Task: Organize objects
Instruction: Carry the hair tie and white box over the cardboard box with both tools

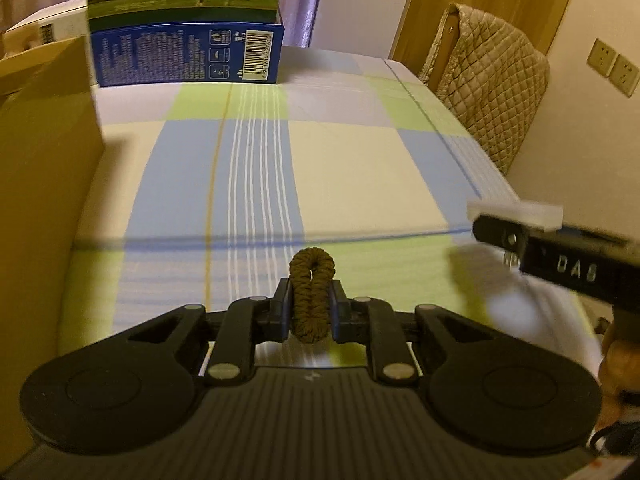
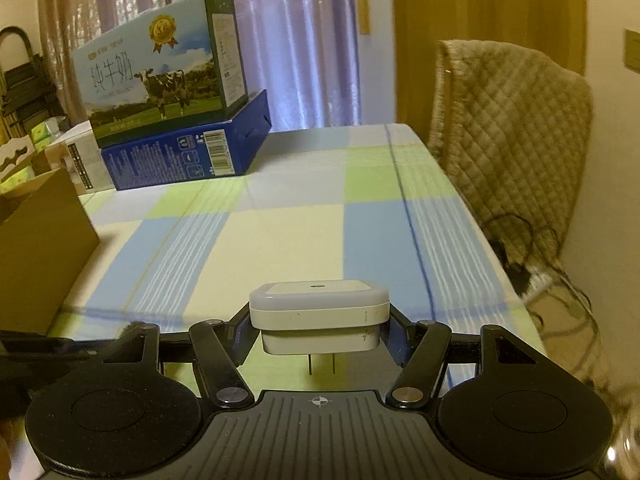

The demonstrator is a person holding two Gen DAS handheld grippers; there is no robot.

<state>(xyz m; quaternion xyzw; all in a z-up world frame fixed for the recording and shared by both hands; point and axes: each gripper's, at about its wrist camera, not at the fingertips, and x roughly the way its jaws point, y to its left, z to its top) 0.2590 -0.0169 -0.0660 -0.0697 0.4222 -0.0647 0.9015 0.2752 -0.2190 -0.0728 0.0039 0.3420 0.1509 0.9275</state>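
Note:
My left gripper [image 1: 311, 308] is shut on a brown braided hair tie [image 1: 311, 280], which stands up in a loop between the pads above the checked tablecloth [image 1: 340, 176]. My right gripper [image 2: 318, 330] is shut on a white square plug-in night light [image 2: 319, 312], its two metal prongs pointing down. In the left wrist view that right gripper [image 1: 516, 232] enters from the right edge, with the white night light [image 1: 516, 211] showing at its tip. Both grippers hover over the near part of the table.
A brown cardboard box [image 1: 44, 184] stands along the left side of the table [image 2: 280, 240]. At the far left a cow-printed milk carton [image 2: 160, 68] sits on a blue box [image 2: 188, 152]. A chair with a quilted cover [image 2: 508, 136] stands beside the right edge.

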